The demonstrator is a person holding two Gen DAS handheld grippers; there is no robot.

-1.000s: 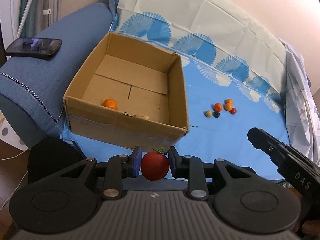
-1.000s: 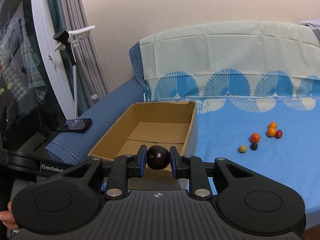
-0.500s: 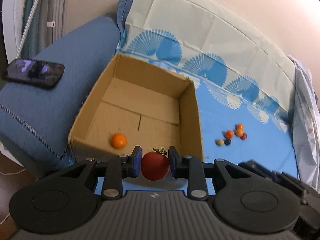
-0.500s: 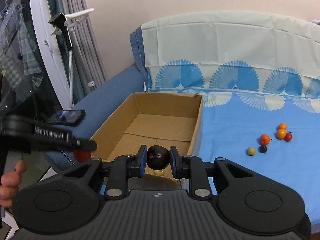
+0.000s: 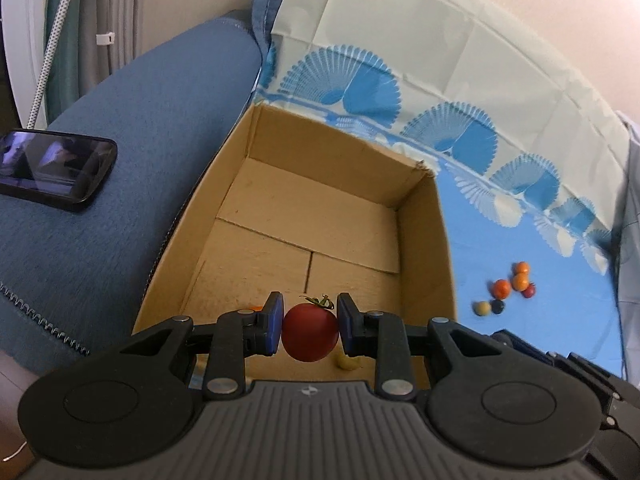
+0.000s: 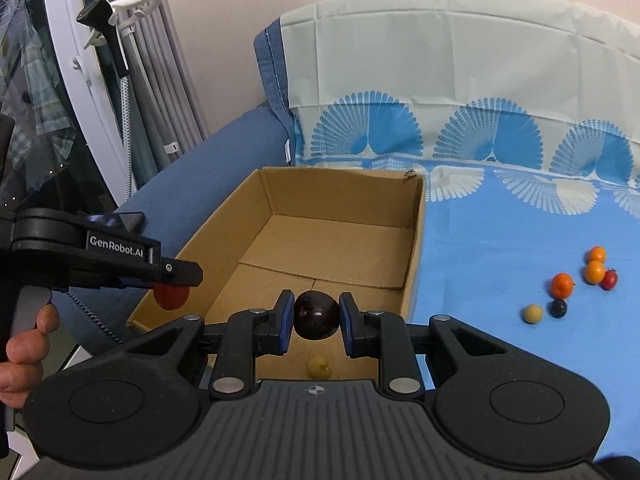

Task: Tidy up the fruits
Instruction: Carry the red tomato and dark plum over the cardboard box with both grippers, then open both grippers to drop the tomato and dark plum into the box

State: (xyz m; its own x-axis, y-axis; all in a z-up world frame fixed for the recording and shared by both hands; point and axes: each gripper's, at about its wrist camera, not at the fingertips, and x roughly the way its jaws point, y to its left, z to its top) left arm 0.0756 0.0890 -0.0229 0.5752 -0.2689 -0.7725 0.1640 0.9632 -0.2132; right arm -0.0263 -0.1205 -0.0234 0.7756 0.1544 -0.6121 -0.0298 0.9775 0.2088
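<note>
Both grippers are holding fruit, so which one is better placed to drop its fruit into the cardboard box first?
Probably the left gripper. Its red tomato appears already past the near rim of the open cardboard box, above its floor. The right gripper, holding a dark plum, appears slightly farther back.

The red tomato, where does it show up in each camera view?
Left wrist: red tomato at bottom centre, clamped in the left gripper.
Right wrist: red tomato at left, under the left gripper's fingertips.
Shared landmark: cardboard box behind it.

A black phone (image 5: 56, 170) lies on the blue sofa arm (image 5: 132, 168); grey curtains (image 6: 168, 80) hang behind.
</note>
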